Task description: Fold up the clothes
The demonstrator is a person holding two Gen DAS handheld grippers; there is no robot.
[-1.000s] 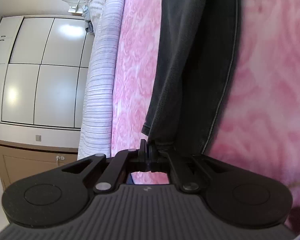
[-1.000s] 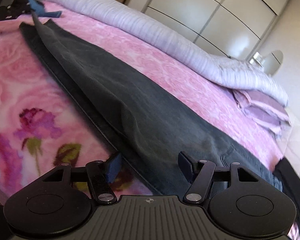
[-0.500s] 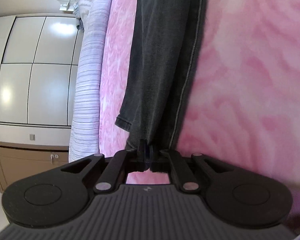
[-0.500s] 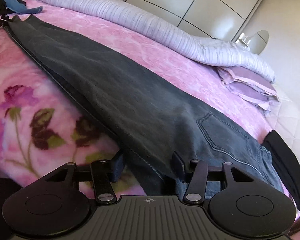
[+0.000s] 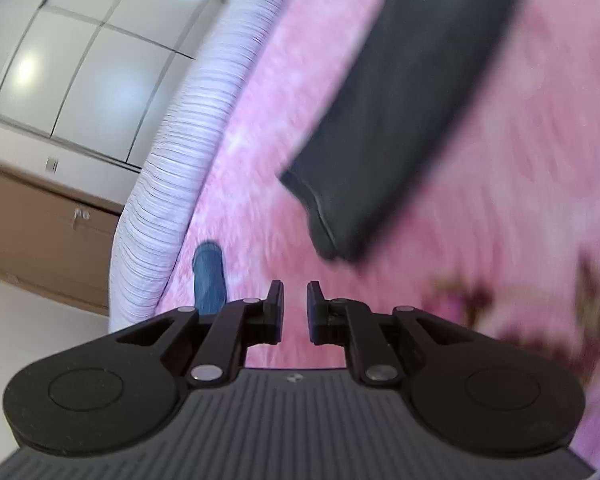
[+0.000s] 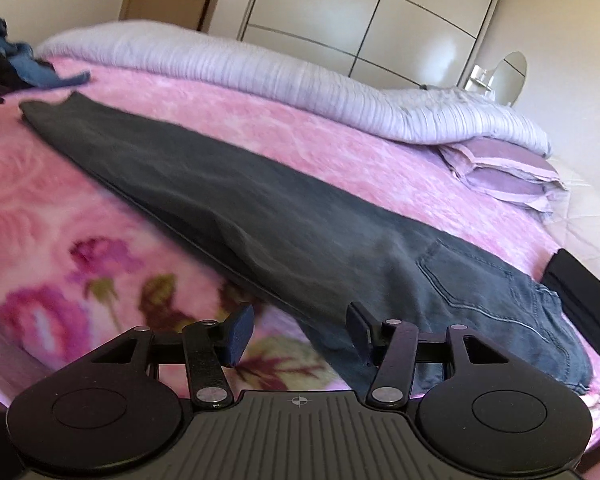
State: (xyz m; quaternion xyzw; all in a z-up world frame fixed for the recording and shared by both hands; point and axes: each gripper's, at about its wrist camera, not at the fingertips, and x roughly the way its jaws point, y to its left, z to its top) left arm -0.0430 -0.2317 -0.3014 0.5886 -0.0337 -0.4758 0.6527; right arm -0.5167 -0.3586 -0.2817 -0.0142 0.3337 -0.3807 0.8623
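Observation:
Dark grey jeans (image 6: 260,208) lie stretched flat across the pink flowered blanket (image 6: 60,184), folded lengthwise with a back pocket showing at the right. In the blurred left wrist view the leg hem (image 5: 340,216) rests on the blanket a little ahead of my left gripper (image 5: 295,300). Its jaws are opening, a narrow gap with nothing between them. My right gripper (image 6: 300,320) hovers over the jeans' near edge by the seat. Its jaws are wide and opening slightly, the cloth below them and no pad pressing on it.
A lilac striped duvet (image 6: 260,76) is rolled along the far side of the bed, with pillows (image 6: 508,176) at its right end. Blue clothes (image 6: 24,64) lie beyond the hem, a black folded garment (image 6: 580,300) by the waist. White wardrobe doors (image 6: 360,12) stand behind.
My left gripper let go of the jeans' hem, parted its jaws, rolled and drew back upward; the hem now lies on the blanket. My right gripper slid along the jeans toward the waist.

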